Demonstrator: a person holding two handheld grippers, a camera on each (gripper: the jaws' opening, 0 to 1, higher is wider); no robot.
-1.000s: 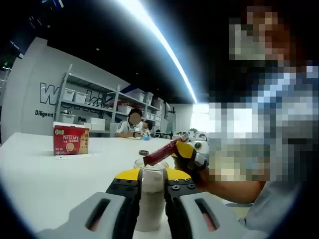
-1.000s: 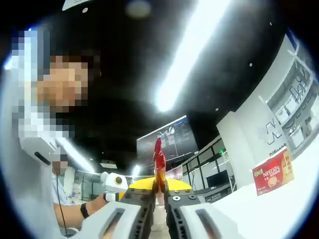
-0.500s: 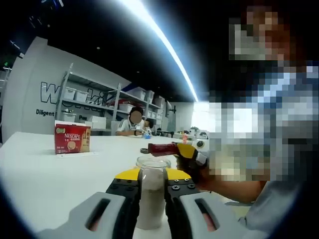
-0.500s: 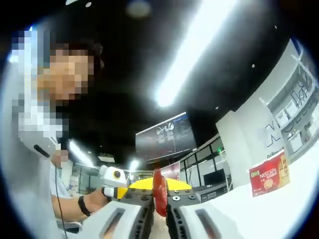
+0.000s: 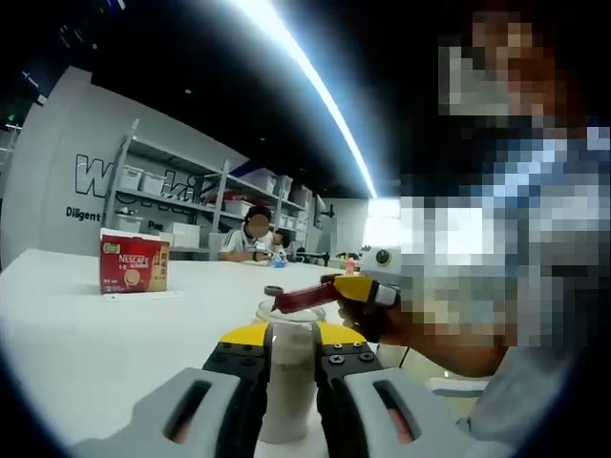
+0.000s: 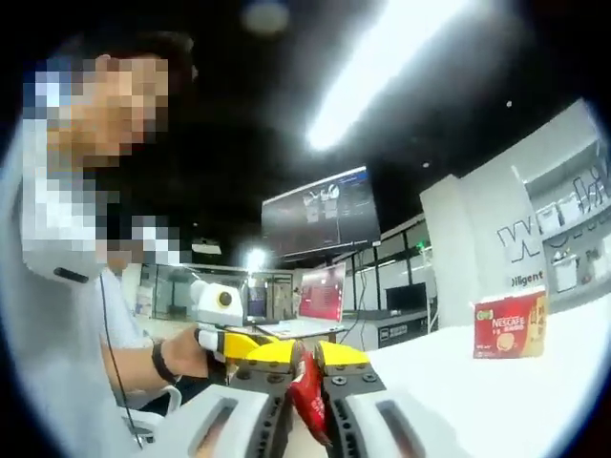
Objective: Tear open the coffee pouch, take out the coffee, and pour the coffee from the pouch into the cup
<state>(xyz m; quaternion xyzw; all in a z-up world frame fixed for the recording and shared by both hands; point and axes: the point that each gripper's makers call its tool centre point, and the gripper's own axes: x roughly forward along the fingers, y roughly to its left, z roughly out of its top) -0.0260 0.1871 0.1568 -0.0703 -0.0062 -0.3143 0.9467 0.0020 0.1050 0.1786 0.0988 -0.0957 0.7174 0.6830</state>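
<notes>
Left gripper (image 5: 289,355): jaws clamping clear cup (image 5: 288,377), upright on white table (image 5: 76,334).
Right gripper (image 6: 305,370): jaws pinching red coffee pouch (image 6: 307,403); in left gripper view, entering from right, right gripper holding pouch tilted, open end sitting just above cup rim.
Red Nescafe box (image 5: 134,266): standing far back on table.
Seated person (image 5: 250,244): sitting in background.

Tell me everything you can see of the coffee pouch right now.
The coffee pouch is a slim red stick sachet, glossy like foil or plastic. The right gripper clamps one end; the body lies roughly level, its free end over the rim of the clear glass cup held in the left gripper. In the right gripper view it sits crumpled between the jaws. Whether it is torn open is unclear.
</notes>
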